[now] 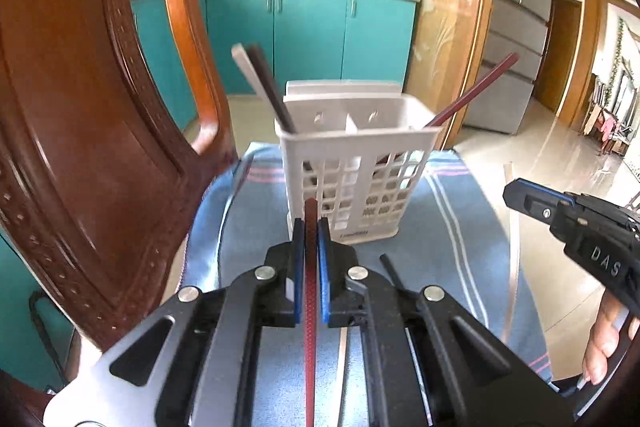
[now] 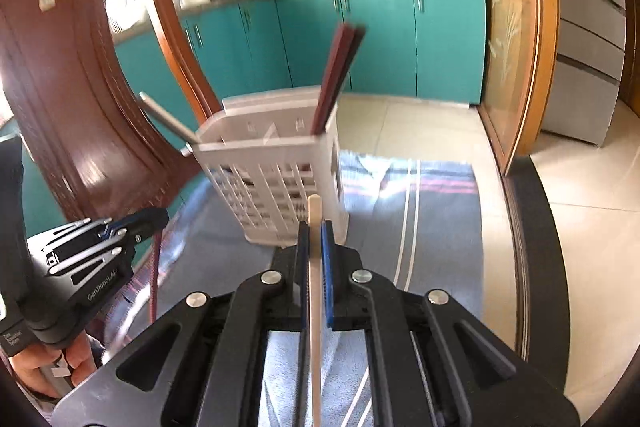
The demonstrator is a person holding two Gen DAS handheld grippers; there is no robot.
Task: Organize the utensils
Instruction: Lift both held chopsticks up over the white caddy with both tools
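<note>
Two tongs each hold one chopstick, and this looks like the carrying step, with both sticks lifted off the counter and headed for the holder. Nearest in the left view, the left tongs [image 1: 312,227] are squeezed tight on a dark red chopstick [image 1: 310,307], which runs straight back between the blue pads [image 1: 325,267] with its tip poking out just past them. In the right view, the right tongs [image 2: 315,231] are pinched shut on a pale cream chopstick [image 2: 315,287] in the same way. Under them lies a blue striped cloth [image 1: 452,227] spread over the counter, and one more dark chopstick [image 1: 390,273] seems to rest on it beside the left tongs. A bit farther, on the cloth, stands the white utensil holder [image 1: 352,163]. It is a plastic box with grid holes in its sides and a wall down the middle making two parts. A white and a dark chopstick [image 1: 260,83] lean out of its left part, and a red chopstick [image 1: 472,89] leans out to the right. I think the next move is to tip each stick so its end points down, line it up over an open part of the holder, then let go gently. The sticks are thin and smooth, so they could slip or bump the rim. Far behind are a wooden chair [image 1: 80,107] and teal cupboards [image 1: 308,31].
</note>
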